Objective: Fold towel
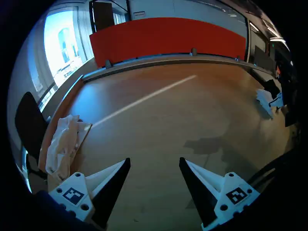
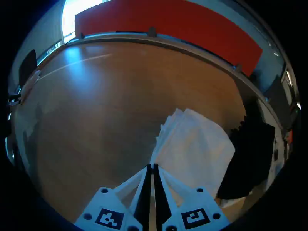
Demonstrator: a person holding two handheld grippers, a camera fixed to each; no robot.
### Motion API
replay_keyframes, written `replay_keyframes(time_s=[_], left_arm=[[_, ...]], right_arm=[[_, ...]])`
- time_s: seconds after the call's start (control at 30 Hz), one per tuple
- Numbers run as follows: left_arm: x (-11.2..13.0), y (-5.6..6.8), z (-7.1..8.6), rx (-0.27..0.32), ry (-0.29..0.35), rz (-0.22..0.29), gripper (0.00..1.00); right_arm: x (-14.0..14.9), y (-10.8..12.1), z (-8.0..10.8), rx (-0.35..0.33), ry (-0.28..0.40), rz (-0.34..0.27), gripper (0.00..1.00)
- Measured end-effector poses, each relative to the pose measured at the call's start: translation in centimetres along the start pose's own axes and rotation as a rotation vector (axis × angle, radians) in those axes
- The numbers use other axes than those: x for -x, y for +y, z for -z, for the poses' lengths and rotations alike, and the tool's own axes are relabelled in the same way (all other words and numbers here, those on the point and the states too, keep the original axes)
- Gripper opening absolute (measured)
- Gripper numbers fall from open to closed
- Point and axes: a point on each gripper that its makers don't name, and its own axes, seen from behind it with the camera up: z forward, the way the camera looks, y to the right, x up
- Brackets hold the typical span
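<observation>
A white folded towel (image 2: 194, 148) lies flat on the wooden table (image 2: 96, 115) in the right gripper view. My right gripper (image 2: 152, 166) is shut, its tips meeting at the towel's near left corner; whether cloth is pinched between them I cannot tell. In the left gripper view the same towel (image 1: 265, 98) shows small at the far right of the table (image 1: 161, 115). My left gripper (image 1: 154, 159) is open above bare wood, with nothing between its fingers.
A crumpled pale cloth (image 1: 61, 140) lies on a cardboard piece at the table's left edge, beside a dark chair back (image 1: 29, 119). A black object (image 2: 250, 158) sits just right of the towel. A red partition (image 1: 165, 36) runs behind the table.
</observation>
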Motion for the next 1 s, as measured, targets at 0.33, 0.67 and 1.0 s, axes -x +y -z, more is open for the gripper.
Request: replay_keyframes(time_s=[0.33, 0.67, 1.0], left_arm=[[-0.3, 0.3, -0.3, 0.006, 0.002, -0.005, 0.94], [-0.5, 0.6, -0.4, 0.010, 0.003, -0.010, 0.94], [-0.5, 0.2, -0.4, 0.005, 0.003, -0.001, 0.94]], right_arm=[[1.9, -0.6, 1.0, -0.035, -0.046, 0.015, 0.05], [1.8, -0.3, 1.0, -0.021, -0.033, 0.008, 0.15], [0.3, 0.1, 1.5, 0.016, 0.047, -0.023, 0.75]])
